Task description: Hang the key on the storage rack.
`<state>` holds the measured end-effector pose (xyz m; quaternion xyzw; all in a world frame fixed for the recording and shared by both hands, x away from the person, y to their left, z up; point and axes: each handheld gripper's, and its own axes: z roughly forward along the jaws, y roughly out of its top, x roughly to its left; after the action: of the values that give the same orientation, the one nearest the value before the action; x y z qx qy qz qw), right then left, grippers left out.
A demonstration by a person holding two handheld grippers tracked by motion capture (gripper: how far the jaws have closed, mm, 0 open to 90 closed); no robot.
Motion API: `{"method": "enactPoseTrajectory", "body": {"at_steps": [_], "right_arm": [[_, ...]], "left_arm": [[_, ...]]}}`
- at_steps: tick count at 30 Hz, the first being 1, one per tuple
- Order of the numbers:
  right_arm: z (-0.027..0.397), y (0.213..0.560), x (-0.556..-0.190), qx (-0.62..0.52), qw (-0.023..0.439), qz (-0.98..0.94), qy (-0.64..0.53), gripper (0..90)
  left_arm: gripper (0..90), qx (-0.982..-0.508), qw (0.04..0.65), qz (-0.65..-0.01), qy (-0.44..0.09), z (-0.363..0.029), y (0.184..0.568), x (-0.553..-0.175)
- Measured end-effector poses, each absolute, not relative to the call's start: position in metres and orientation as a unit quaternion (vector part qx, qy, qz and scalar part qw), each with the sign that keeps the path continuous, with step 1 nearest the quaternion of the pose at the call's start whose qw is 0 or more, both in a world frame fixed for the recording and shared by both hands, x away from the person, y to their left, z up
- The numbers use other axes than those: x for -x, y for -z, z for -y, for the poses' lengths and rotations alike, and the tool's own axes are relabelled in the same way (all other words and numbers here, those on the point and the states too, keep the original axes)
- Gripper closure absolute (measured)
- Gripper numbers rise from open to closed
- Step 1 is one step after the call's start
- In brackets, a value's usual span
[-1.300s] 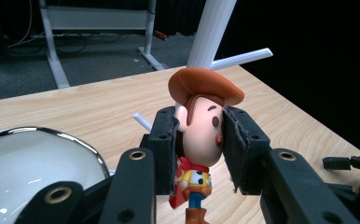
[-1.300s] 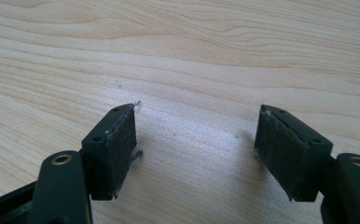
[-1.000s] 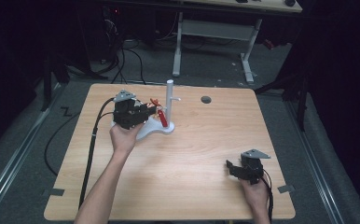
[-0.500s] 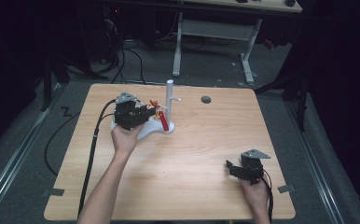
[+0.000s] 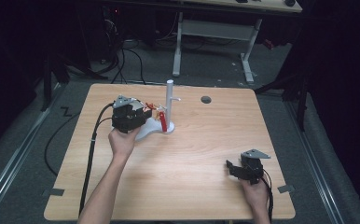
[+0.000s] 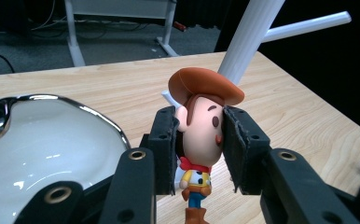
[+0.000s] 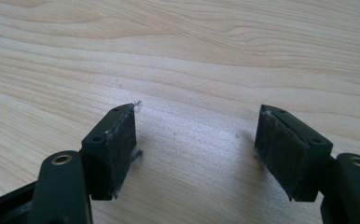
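Left gripper: jaws pinched on the head of a small cowboy figure, pads flat on both sides of the face, hat sticking out above, boots dangling below w/ nothing under them. So the figure is up off the table, held just beside the white stand, by its post, w/ the stand's glossy white base right next to the jaws. In the high view something red hangs near the post; can't tell if it's the figure's keychain bit or a separate thing.

Progress, as I read it: pick-up is done, grip looks firm. What's left is prob hanging it on one of the stand's side pegs, then letting go. Peg sits above and behind the figure, so it isn't on yet.

Pose: left hand reaches fwd from the bottom edge, forearm stretched out, gripper about level and aimed at the post. Right gripper sits near the table's right front corner, well apart from the stand, jaws spread, bare wood between them, tilted down at the tabletop. Right hand is low and tucked back.
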<state>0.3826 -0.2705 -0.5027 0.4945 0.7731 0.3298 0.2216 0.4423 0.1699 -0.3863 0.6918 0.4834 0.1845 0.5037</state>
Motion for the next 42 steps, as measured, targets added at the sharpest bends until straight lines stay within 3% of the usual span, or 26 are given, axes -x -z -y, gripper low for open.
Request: {"method": "enactPoseTrajectory", "body": {"at_steps": [42], "right_arm": [[0.271, 0.503, -0.383, -0.494, 0.222, -0.773, -0.33, 29.7]], "left_arm": [[65.5, -0.72, 0.465, -0.481, -0.182, -0.134, 0.433, -0.449]]}}
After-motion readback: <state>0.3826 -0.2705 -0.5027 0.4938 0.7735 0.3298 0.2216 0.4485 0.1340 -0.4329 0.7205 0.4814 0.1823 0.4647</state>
